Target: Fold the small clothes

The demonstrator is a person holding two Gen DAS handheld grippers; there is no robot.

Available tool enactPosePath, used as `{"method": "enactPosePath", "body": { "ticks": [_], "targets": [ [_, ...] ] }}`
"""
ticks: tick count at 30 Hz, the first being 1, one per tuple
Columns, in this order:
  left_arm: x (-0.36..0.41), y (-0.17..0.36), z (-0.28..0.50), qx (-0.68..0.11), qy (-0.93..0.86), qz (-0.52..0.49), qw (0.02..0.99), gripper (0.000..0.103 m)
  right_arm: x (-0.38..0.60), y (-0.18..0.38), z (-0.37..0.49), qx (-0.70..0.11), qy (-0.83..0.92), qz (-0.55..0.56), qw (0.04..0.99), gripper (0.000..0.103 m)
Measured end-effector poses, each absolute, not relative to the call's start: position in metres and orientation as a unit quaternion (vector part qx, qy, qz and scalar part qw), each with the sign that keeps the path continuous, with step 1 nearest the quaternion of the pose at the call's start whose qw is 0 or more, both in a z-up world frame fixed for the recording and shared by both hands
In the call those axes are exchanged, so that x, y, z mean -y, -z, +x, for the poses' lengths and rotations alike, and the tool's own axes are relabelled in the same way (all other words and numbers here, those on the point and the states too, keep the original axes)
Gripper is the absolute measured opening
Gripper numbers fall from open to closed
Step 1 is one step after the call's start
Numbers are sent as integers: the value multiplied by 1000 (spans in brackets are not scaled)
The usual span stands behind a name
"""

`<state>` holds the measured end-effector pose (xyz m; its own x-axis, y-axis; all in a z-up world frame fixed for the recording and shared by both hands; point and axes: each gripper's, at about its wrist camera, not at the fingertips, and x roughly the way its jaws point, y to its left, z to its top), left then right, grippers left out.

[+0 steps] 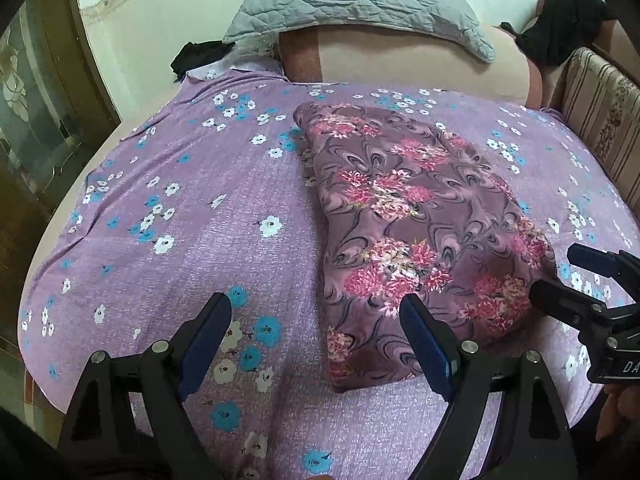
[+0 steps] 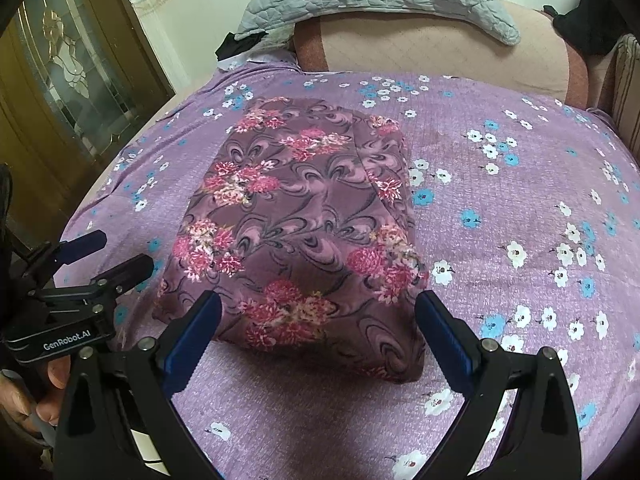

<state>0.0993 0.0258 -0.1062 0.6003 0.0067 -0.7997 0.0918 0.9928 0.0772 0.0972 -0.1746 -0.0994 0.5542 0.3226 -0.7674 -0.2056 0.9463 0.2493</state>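
A bed covered by a lilac sheet printed with white and blue flowers fills both views; at its far end lie a peach and rust bolster and a grey quilted pillow, with black cloth at the far left corner and a wood-framed glass door to the left. A striped sofa arm borders the right side. The folded mauve garment with pink flower clusters lies flat near the middle of the sheet, an oblong whose long axis runs from the near edge toward the pillow, leaning slightly left at the far end in the right wrist view. Bare sheet lies on all 4 sides of it, widest to the left and right. The left gripper is spread wide, empty, its right finger over the garment's near left corner. The right gripper is likewise spread wide and empty, straddling the garment's near edge.
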Motion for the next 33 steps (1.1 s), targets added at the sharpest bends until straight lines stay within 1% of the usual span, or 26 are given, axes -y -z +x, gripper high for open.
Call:
{"method": "enactPosePath", "body": {
  "ticks": [33],
  "targets": [
    [-25, 110, 119, -455, 34, 40, 889, 87, 178, 94, 110, -438, -152, 63, 884, 97]
  ]
}}
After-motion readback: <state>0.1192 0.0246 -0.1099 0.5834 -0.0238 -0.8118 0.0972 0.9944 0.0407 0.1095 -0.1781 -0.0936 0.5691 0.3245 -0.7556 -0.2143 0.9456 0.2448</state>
